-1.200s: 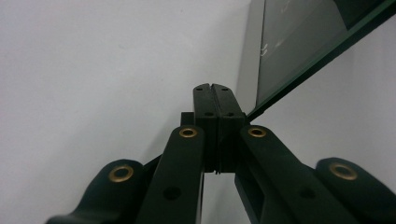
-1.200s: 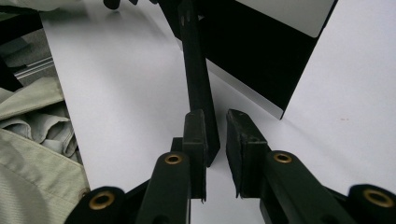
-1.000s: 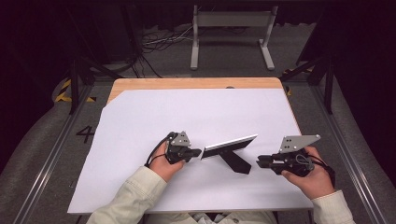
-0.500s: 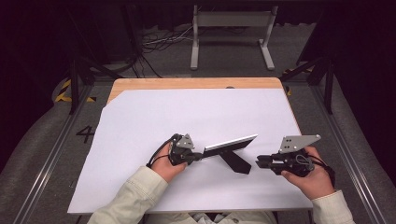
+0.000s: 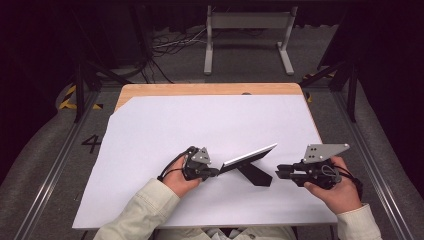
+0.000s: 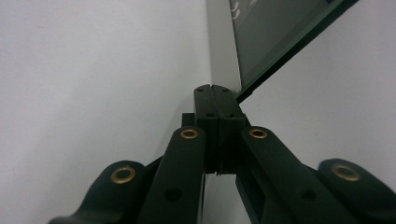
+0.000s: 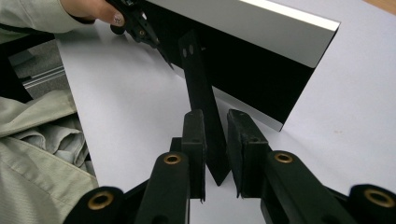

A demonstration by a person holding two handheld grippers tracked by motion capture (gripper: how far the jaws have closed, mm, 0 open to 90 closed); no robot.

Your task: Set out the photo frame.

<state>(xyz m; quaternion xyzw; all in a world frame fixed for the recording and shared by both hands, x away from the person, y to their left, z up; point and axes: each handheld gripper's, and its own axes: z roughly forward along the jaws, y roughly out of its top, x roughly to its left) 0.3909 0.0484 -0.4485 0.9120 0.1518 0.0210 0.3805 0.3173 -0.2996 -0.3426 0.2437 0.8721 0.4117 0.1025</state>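
**Picture frame propped on its stand, one claw at each end**

Picture frame, flat and rectangular with a silver edge and a black back, stands tilted near the middle of the white paper sheet that covers your wooden desk. It leans back on its black fold-out stand leg, which reaches the paper toward your right side.

Your left claw has its jaws pressed fully together. In the left gripper view the tips sit right at the frame's lower corner; nothing shows between the pads, so it looks more like a brace or nudge than a grip, probably to stop the frame sliding.

Your right claw points at the stand leg from the other side. In the right gripper view the jaws are partly apart with the leg running between them. Whether the pads press on it is hard to tell; a gap shows on one side, so it reads as straddling, not clamping.

That pairing suggests you are steadying the frame while adjusting the leg.
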